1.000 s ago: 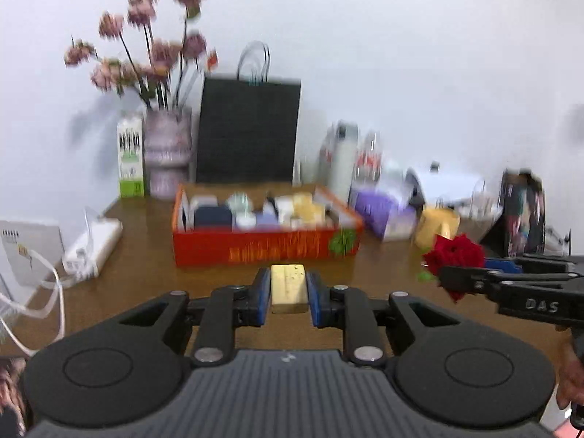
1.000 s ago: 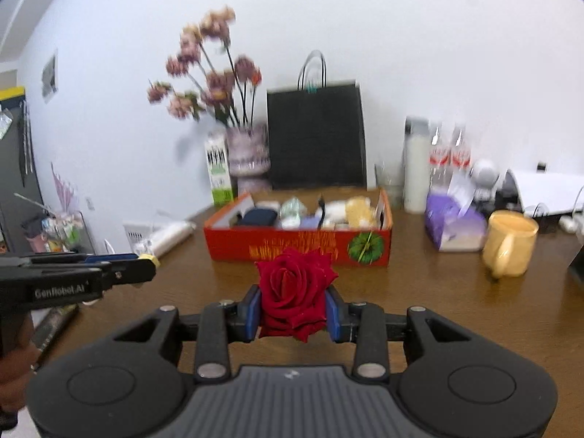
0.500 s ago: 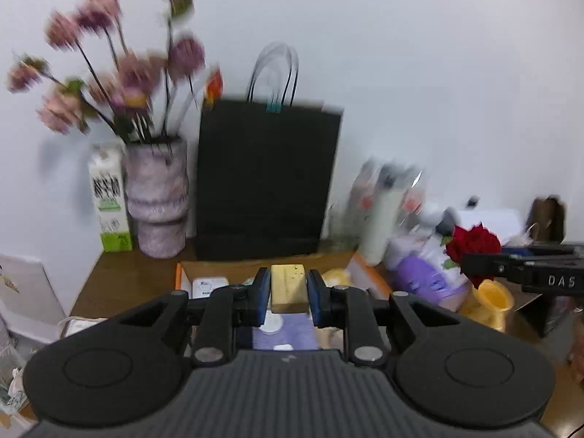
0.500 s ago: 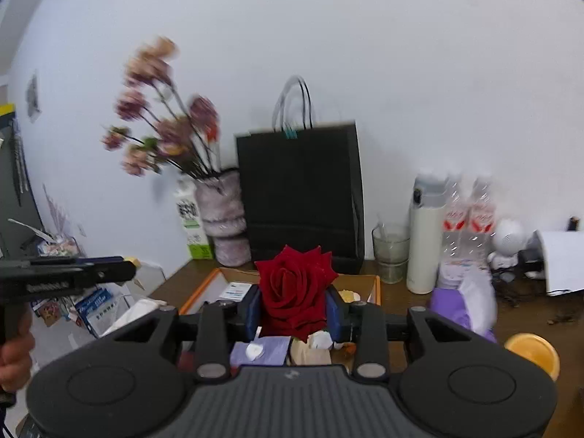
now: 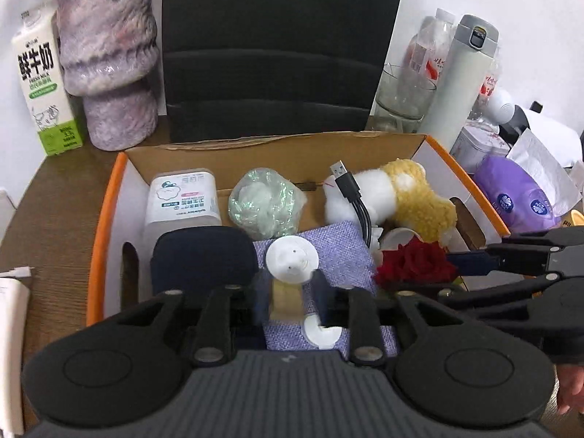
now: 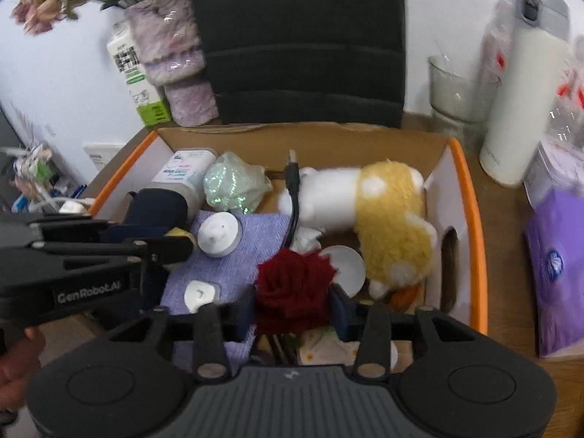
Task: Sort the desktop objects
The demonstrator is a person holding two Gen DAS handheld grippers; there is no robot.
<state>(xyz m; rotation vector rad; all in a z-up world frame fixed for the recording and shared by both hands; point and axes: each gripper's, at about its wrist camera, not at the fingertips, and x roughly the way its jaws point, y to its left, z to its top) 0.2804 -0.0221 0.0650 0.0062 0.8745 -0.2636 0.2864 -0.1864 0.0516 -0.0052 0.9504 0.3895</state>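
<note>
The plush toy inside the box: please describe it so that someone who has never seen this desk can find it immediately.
Find the orange-rimmed cardboard box in front of the black paper bag. The plush toy lies on its side at the box's right end, behind the red rose. It alone is furry, white at one end and yellow with white spots at the other, and a black USB cable crosses it.

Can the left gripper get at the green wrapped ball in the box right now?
Probably not yet: the left gripper, jaws opening, has the yellow block between them. The green ball lies uncovered just beyond, inside the box.
</note>
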